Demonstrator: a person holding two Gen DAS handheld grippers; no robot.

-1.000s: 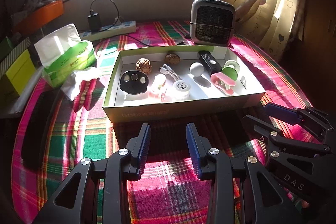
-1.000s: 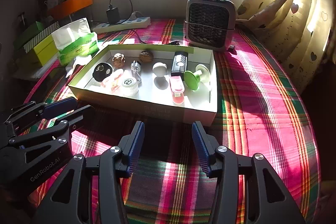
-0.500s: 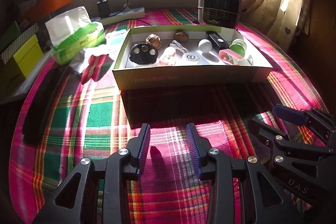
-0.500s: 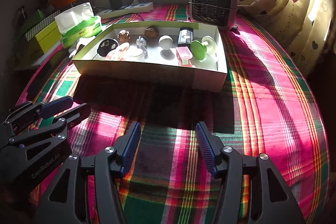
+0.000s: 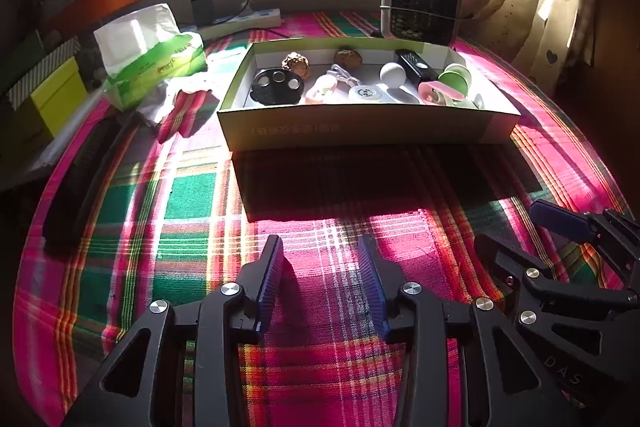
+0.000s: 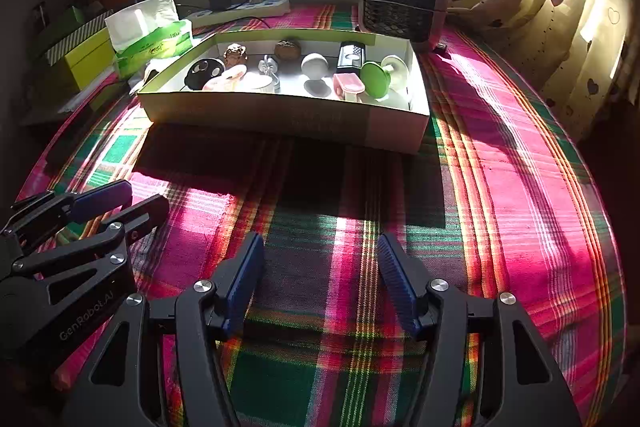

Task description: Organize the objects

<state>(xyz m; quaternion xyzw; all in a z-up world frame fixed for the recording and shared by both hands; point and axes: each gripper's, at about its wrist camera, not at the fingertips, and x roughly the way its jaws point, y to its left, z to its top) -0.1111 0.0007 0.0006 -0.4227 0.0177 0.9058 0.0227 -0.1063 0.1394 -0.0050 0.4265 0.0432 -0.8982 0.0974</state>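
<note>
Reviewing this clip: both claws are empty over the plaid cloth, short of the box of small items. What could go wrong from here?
1. The items in the box sit packed; the pink case touches the green disc, so a grab may nudge a neighbour.
2. The box's near wall hides the items' bases, so a low approach could hit the rim.
3. The left claw and right claw, jaws just opening with nothing between them, sit close together and might collide.
</note>
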